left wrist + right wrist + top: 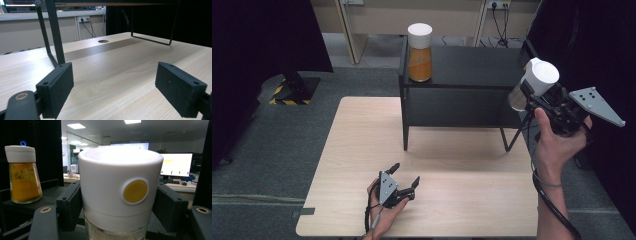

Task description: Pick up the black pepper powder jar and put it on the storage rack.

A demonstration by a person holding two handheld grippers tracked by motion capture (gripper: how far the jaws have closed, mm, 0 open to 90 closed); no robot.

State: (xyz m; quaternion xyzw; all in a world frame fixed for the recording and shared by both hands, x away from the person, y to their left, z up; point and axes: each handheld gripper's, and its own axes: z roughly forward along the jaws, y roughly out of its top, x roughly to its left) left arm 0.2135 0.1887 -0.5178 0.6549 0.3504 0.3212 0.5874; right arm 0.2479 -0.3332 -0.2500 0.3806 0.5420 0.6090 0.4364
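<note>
Between my right gripper's (117, 202) jaws sits a white-capped jar (120, 192), clamped just below its lid and carried in the air off the right end of the black shelf (472, 67). On that shelf's top an orange-filled jar (419, 52) already stands at the left end. My left gripper (404, 181) rests low on the wooden table (362, 150), jaws spread wide, holding nothing. By my reckoning one jar is placed; mine has yet to be set down beside it.

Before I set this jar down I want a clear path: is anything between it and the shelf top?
Nothing visible blocks it. The right gripper holds the white-capped jar beside the black shelf; the orange jar stands at the far left end.
</note>
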